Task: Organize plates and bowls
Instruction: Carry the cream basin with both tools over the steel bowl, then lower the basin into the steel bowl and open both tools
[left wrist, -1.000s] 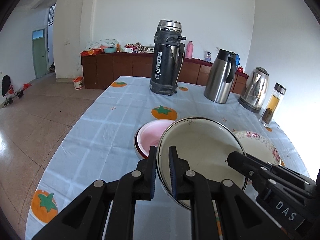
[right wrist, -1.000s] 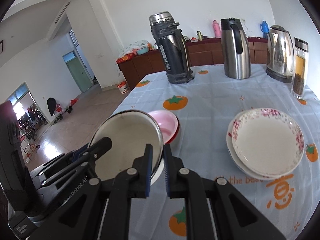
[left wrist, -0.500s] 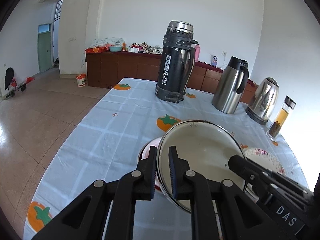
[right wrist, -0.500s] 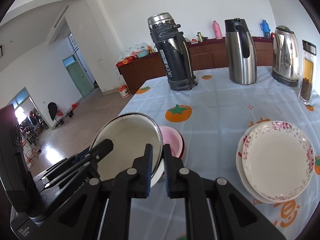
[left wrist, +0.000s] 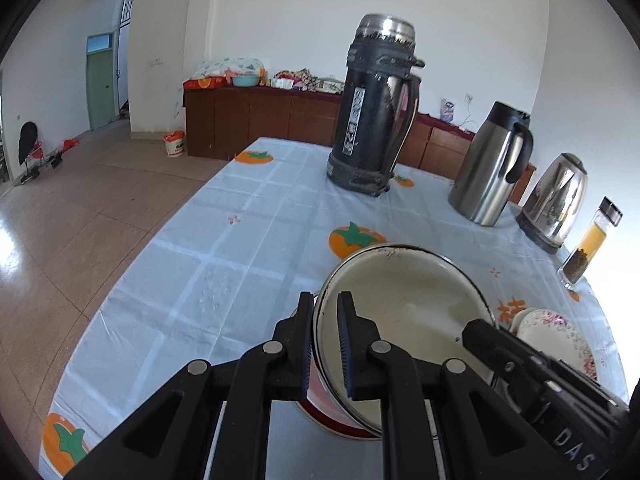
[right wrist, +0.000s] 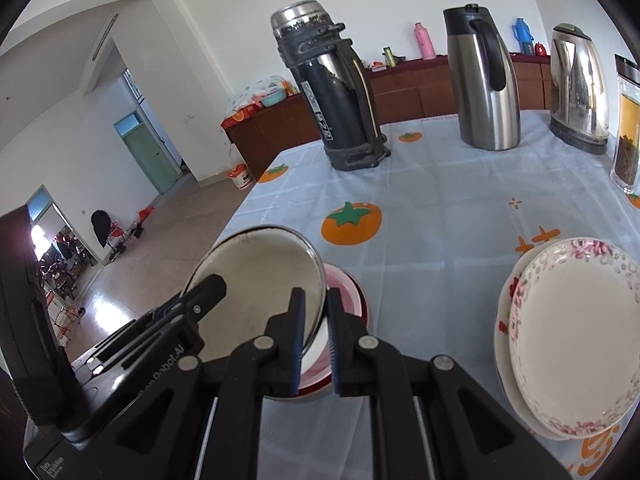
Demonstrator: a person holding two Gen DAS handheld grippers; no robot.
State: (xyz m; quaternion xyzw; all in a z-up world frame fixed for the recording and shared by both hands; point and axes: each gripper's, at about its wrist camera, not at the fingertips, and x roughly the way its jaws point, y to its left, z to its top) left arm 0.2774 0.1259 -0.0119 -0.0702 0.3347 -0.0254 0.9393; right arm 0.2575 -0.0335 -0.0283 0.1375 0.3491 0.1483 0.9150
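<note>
Hanging tilted between two grippers above the table, a cream enamel bowl (left wrist: 404, 304) with a dark rim; sitting clamped at its left edge by the left gripper (left wrist: 324, 344), blue-padded fingers (left wrist: 345, 350) clenched one inside and one outside the wall; being pinched at the opposite edge by the right gripper (right wrist: 314, 338), its fingers (right wrist: 298, 340) likewise closed over the rim; showing the right gripper's black tip reaching in over the far rim in the left wrist view, and the left gripper's tip doing the same in the right wrist view. Lying directly beneath, partly covered, a pink bowl (right wrist: 346, 286) nested in a red bowl (right wrist: 362, 312) on the pale blue tablecloth (right wrist: 432, 208) printed with orange persimmons. Resting well to the right, a floral plate (right wrist: 576, 336) stacked on another plate. Standing farther back in a row: a tall black vacuum flask (left wrist: 374, 120), a steel thermal carafe (left wrist: 490, 164), an electric kettle (left wrist: 556, 204) and a glass tea bottle (left wrist: 592, 240). Running along the far wall, a brown sideboard (left wrist: 260, 116) cluttered with items too small to identify.
</note>
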